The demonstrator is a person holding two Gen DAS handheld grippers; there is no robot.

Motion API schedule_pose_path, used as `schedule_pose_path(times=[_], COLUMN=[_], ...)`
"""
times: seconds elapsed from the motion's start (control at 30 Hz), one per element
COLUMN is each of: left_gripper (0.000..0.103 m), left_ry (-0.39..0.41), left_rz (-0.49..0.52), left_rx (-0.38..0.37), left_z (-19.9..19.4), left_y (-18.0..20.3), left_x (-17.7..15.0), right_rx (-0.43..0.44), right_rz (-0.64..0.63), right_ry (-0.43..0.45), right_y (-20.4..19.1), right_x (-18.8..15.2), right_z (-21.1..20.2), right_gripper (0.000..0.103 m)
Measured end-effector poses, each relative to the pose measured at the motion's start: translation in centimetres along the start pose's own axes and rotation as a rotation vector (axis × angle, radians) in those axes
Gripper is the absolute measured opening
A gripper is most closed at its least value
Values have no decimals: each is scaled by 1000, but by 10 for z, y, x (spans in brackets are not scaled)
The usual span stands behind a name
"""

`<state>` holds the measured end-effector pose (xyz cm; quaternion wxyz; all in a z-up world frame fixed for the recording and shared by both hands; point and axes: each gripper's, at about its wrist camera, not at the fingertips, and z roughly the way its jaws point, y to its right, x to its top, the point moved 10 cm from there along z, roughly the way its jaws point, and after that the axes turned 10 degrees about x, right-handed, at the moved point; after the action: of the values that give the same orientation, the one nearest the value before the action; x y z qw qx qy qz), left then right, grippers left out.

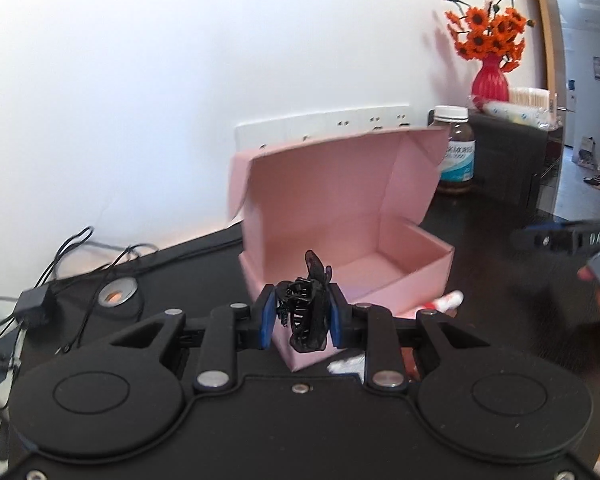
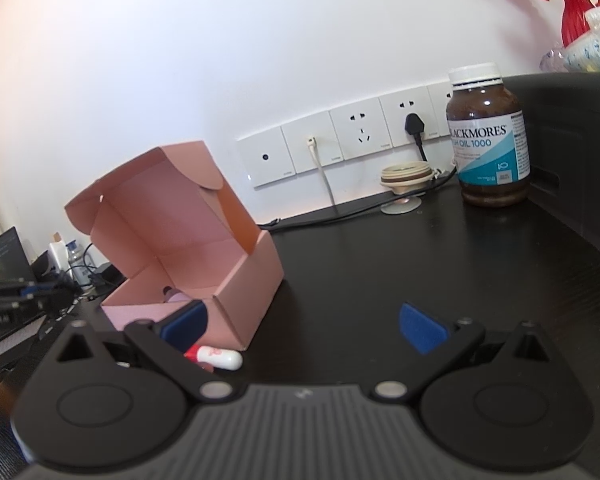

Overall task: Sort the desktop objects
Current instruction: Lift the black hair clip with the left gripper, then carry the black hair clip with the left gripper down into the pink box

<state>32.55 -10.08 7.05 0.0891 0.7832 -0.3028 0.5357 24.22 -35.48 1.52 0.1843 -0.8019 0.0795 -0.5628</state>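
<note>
Where the black desk (image 2: 380, 264) meets the white wall, a row of sockets (image 2: 340, 140) runs behind the pink box (image 2: 204, 264), and a brown supplement bottle (image 2: 488, 136) stands to the box's right. The left gripper (image 1: 302, 314) is clamped on a black hair claw clip (image 1: 306, 308) just before the box's near corner; the right gripper (image 2: 304, 326) stands wide apart, holding nothing, right of the box. The box is open, lid upright, with a red-and-white tube (image 2: 216, 356) lying against its front.
</note>
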Motion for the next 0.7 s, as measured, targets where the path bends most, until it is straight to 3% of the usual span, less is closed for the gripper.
schedule_pose_path(times=[0.17, 0.43, 0.7], left_gripper=[26, 26, 26], left_ry=[-15, -115, -128], left_rz=[10, -5, -46], left_rx=[-17, 74, 59], left_z=[19, 70, 98], left_y=[23, 35, 67], left_x=[15, 27, 32], right_rx=[5, 7, 10], right_rz=[0, 0, 1], right_ry=[1, -2, -6], right_y=[-1, -1, -2], right_x=[0, 0, -1], right_z=[0, 0, 1], right_gripper=[102, 102, 102])
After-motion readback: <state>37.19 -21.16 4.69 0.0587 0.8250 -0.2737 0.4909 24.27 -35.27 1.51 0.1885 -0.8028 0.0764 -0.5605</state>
